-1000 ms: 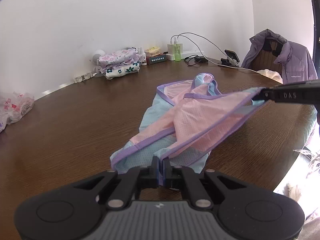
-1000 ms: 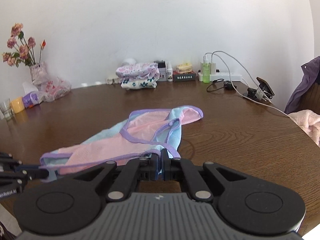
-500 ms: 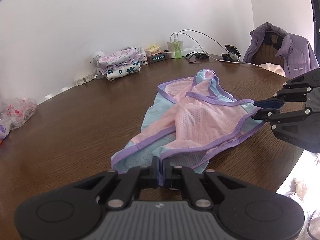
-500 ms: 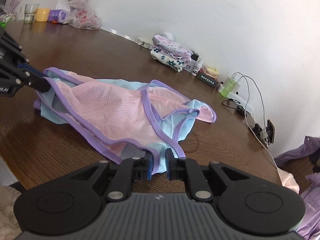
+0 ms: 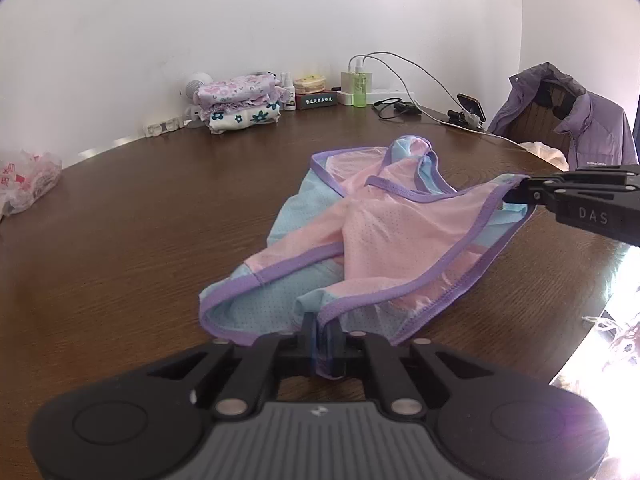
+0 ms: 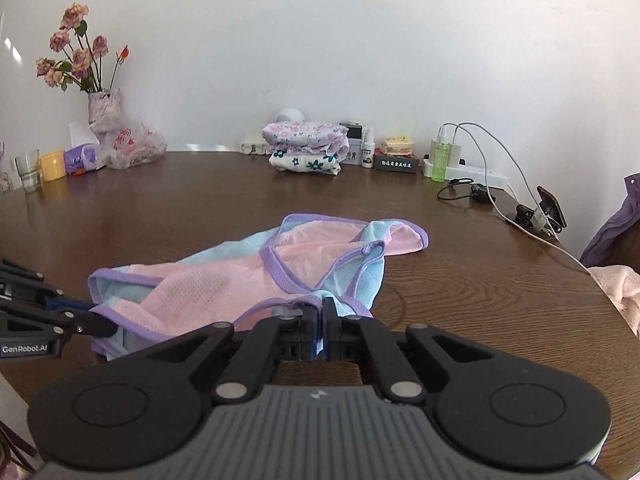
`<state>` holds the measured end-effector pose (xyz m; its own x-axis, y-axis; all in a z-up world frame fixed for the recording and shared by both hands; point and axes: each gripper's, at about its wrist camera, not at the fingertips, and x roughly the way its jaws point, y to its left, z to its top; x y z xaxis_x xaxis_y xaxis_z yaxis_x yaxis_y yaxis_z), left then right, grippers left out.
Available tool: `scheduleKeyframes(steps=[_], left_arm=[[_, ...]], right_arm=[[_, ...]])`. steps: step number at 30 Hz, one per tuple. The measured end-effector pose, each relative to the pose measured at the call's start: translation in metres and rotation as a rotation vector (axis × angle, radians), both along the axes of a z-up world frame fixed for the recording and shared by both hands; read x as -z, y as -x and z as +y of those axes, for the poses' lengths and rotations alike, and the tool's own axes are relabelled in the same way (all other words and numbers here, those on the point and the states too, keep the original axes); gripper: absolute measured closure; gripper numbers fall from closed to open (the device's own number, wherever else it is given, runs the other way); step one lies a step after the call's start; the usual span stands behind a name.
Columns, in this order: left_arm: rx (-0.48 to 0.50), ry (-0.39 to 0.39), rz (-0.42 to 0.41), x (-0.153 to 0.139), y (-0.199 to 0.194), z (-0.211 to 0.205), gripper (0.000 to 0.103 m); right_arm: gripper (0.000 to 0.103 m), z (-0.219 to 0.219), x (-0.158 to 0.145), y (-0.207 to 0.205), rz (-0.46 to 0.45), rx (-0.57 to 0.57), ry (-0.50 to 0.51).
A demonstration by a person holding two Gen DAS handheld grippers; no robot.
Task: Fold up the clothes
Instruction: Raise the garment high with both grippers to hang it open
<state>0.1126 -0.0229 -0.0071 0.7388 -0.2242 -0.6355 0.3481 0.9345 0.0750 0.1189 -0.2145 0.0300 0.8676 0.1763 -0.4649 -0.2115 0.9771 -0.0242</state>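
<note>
**Both grippers pinch the mesh garment's near hem**

Currently the pink and blue mesh garment point(image 5: 384, 240) lies rumpled near the surface's point(image 5: 140, 232) front edge, its near side lifted. The left gripper point(image 5: 322, 336) has its jaws closed on purple trim at one end; the right gripper point(image 6: 322, 332) is clamped likewise on the other, apparently a strap. Thin, light and limp, the fabric will likely sag between grips, so the bound edges offer the firmest hold.
</note>
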Motion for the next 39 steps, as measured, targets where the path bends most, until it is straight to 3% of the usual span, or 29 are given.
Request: scheduleKeyframes(steps=[2,5,10,14,17,21,25,39], left_arm=[[-0.005,-0.027,-0.041,-0.010,-0.004,0.001,0.102],[-0.024,-0.091,-0.176,-0.056,-0.019,0.001,0.102],[-0.070,-0.163,-0.509,-0.187,-0.042,-0.009,0.102],[-0.134,-0.151,-0.763,-0.292,-0.029,-0.016,0.101],[-0.193,-0.145,-0.894,-0.343,-0.011,-0.021,0.101],[-0.256,-0.171,-0.968,-0.380,0.007,-0.024,0.100],[-0.305,-0.214,-0.997,-0.400,0.018,-0.027,0.100],[-0.418,-0.249,-0.977,-0.419,0.050,-0.014,0.099]], right_arm=[[0.102,-0.004,-0.008,-0.004,-0.018,0.018,-0.013],[0.102,-0.011,-0.034,-0.024,-0.047,0.015,-0.045],[0.102,-0.015,-0.162,-0.055,-0.251,0.017,-0.060],[0.102,-0.019,-0.264,-0.070,-0.424,0.021,-0.081],[0.102,-0.017,-0.330,-0.054,-0.572,0.031,-0.105],[0.102,-0.006,-0.377,-0.042,-0.661,0.042,-0.077],[0.102,0.000,-0.400,-0.045,-0.646,0.033,-0.075],[0.102,0.041,-0.410,-0.022,-0.629,-0.025,-0.036]])
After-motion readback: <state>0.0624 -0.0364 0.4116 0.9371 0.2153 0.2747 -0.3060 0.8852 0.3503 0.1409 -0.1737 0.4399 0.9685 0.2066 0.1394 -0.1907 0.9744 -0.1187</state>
